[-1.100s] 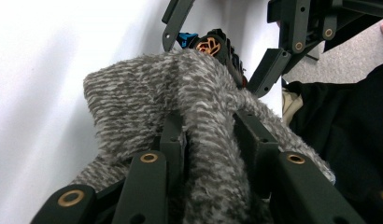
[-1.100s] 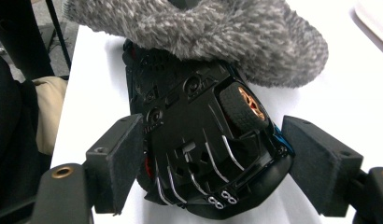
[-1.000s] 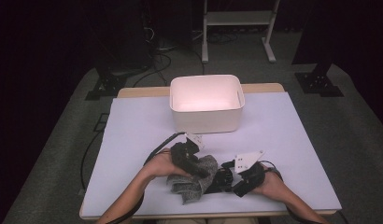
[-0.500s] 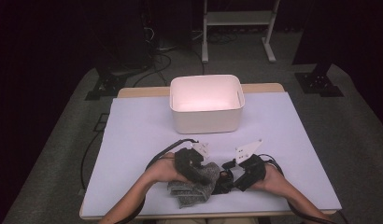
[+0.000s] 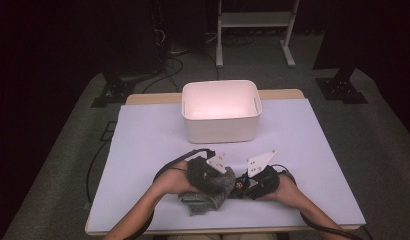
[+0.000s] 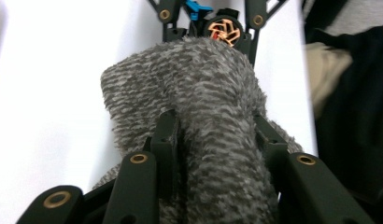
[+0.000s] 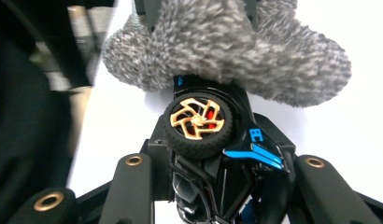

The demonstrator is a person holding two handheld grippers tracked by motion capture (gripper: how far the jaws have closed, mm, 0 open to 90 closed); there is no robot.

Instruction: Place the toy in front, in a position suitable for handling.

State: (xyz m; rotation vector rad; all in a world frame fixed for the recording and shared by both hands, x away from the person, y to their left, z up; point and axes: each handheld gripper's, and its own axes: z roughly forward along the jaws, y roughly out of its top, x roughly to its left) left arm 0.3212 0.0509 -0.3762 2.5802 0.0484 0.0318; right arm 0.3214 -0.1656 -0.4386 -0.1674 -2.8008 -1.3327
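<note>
A grey fuzzy sock [image 6: 203,93] bulges between the jaws of my left gripper [image 6: 215,126], which is shut on it. In the high view the sock [image 5: 208,197] hangs from the left gripper [image 5: 224,183] down to the table near its front edge. A black toy car [image 7: 213,154] with gold wheels and blue trim sits between the jaws of my right gripper [image 7: 213,149], which have just been closing and now press its sides. The right gripper [image 5: 241,186] faces the left one, tip to tip. The sock's end [image 7: 227,46] lies over the car's front, and the car's wheel [image 6: 222,30] peeks out past the sock.
A white, empty-looking bin [image 5: 220,110] stands at the back middle of the table, which is covered with a pale lilac sheet [image 5: 153,135]. Cables trail from both grippers toward the front edge. Dark floor and metal stands surround the table.
The two hands have drawn closer together. The left gripper has lifted the sock slightly toward the right gripper, whose jaws have closed on the toy car.
</note>
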